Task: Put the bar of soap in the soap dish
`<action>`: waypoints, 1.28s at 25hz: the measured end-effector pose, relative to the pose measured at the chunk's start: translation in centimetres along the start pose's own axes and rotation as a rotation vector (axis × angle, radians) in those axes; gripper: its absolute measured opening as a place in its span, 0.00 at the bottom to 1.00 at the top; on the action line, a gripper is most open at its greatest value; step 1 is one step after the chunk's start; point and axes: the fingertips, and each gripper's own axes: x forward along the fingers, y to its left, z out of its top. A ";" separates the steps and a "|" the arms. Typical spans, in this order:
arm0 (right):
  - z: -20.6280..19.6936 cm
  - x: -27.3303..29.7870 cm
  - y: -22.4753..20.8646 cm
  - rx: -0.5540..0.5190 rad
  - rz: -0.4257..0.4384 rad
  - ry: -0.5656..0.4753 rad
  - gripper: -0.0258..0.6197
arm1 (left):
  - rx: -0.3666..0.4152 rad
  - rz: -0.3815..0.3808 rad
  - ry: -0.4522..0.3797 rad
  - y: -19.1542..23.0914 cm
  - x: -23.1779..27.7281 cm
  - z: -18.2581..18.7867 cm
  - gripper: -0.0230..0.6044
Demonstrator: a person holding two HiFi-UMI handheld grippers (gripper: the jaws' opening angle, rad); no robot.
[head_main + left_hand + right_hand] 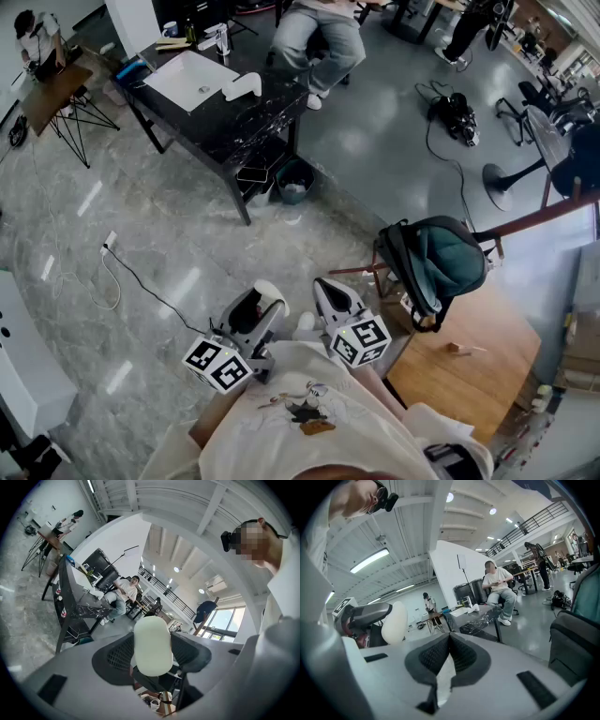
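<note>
Two grippers: left gripper (261, 302) grips one soap bar (152, 645); right gripper (449, 645) closed.

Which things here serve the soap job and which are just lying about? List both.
Job: bar of soap, gripped by the left gripper; right gripper, shut, empty; black table with white basin, likely where the soap goes.
Lying about: teal backpack on a chair; bin by the table; cable on the floor.

Grey marbled floor (112, 187) (black table (272, 98))
</note>
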 end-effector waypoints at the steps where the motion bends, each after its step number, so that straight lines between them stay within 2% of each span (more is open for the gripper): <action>1: 0.6 0.8 -0.6 -0.016 0.004 -0.015 0.05 | 0.018 -0.006 -0.011 0.4 0.7 0.5 0.45; 4: 1.4 2.3 -2.0 -0.045 0.006 -0.035 0.05 | 0.042 -0.020 -0.030 1.5 2.2 1.0 0.45; 8: -0.1 2.6 -1.8 -0.034 -0.004 -0.007 0.05 | 0.014 -0.015 -0.019 2.7 1.7 0.2 0.45; 14: -0.5 4.1 0.9 -0.028 0.018 -0.015 0.05 | 0.008 -0.004 -0.035 3.8 -0.8 1.1 0.45; 18: -0.2 6.3 3.3 -0.029 0.046 -0.025 0.05 | 0.002 0.027 -0.080 5.9 -3.9 2.9 0.45; 22: -0.8 8.0 5.2 -0.062 0.036 -0.020 0.05 | -0.004 0.040 -0.118 8.4 -6.1 4.5 0.45; 28: -0.9 10.1 5.0 -0.046 0.008 0.008 0.05 | -0.026 0.028 -0.094 11.3 -4.3 6.5 0.45; 32: 1.1 12.8 1.7 -0.037 0.009 -0.012 0.05 | -0.014 0.018 -0.079 12.1 0.1 8.0 0.45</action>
